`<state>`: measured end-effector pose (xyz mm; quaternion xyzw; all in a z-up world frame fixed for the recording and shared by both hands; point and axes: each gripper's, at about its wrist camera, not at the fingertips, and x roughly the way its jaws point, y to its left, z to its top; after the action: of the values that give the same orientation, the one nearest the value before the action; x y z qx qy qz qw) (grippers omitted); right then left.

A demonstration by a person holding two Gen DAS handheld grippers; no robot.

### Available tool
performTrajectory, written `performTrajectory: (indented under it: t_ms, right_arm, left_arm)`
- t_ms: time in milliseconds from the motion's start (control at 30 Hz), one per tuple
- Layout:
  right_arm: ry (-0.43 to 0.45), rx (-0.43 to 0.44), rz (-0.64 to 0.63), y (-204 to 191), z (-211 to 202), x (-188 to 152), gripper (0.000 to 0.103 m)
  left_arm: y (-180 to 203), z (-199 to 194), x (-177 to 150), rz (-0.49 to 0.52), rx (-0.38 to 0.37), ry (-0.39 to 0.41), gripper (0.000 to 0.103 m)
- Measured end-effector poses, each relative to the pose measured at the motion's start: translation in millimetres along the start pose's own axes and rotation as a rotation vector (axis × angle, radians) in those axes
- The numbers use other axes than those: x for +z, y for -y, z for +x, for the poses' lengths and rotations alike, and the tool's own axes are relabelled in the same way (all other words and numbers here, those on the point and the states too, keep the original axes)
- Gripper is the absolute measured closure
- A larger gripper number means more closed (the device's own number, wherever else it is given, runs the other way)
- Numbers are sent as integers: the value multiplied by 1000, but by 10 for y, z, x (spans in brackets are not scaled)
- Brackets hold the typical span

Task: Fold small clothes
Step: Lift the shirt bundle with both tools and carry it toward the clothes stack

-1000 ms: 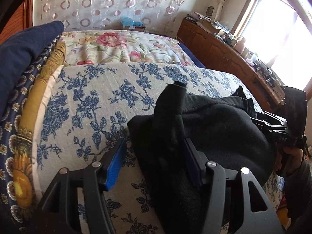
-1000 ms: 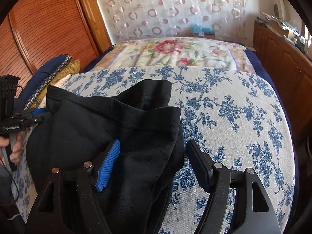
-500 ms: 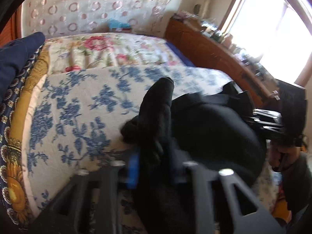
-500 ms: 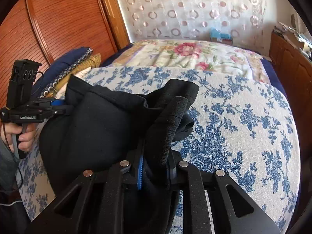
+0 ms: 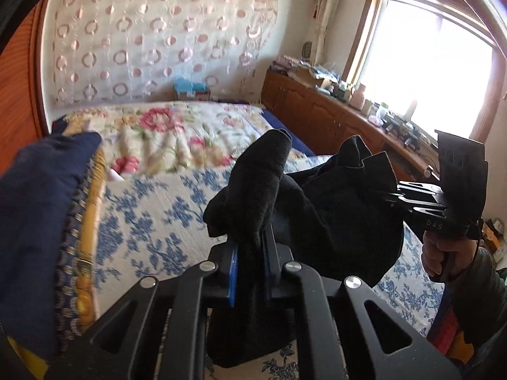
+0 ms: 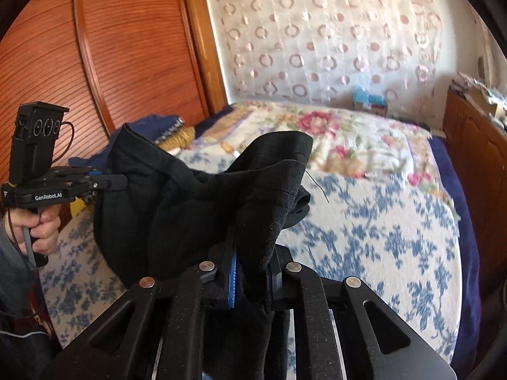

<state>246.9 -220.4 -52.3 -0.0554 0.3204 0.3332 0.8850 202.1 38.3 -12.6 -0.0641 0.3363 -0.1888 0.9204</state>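
Above the bed (image 5: 149, 221) with its blue-flowered cover, you are holding a black garment (image 5: 332, 215) stretched between your two grippers, and it is hanging clear of the cover in the middle. Your left gripper (image 5: 250, 262) is pinching a bunched edge of the cloth between its blue pads, its jaws closing the last little bit on the fabric. Your right gripper (image 6: 250, 272) is doing the same on the other end, clamping a thick fold that is sticking up past its fingertips. Your right hand (image 5: 440, 256) is showing at the right edge of the left wrist view, wrapped around its handle. Folded dark blue and yellow bedding (image 5: 41, 221) is lying beside the garment on the left.
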Motion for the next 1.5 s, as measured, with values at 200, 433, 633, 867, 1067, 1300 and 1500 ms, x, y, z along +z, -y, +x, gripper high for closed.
performTrajectory:
  t_ms: [200,433,633,867,1067,1300,1500]
  right_arm:
    - [50,29,-53,-208,-27,285,93]
    - [113,119,-146,-485,60,787,93]
    - [165,175,-253,-834,243,1333,93]
    - [166,228,-372,-1335,788,1889,93]
    - [107,249,-470,-1862,1603,2170,94]
    - [72,307,-506,-2394,2296,2386,94]
    - [32,305,-488,-2678,2725,2389,92]
  left_arm:
    - [-76,-420,90,-7,47,82,94]
    - [-334,-886,245,-15,133,175,94]
    - [-691,-1330,267,-61,204,268,94]
    - [-1147,-1387,79,-139,310,294,94]
    - [-1392,-1389,-238,-226,379,309,94]
    - [-1723,-1211,-546,-299,463,234,94]
    - [-1788,-1150,-758,-341,504,202,94]
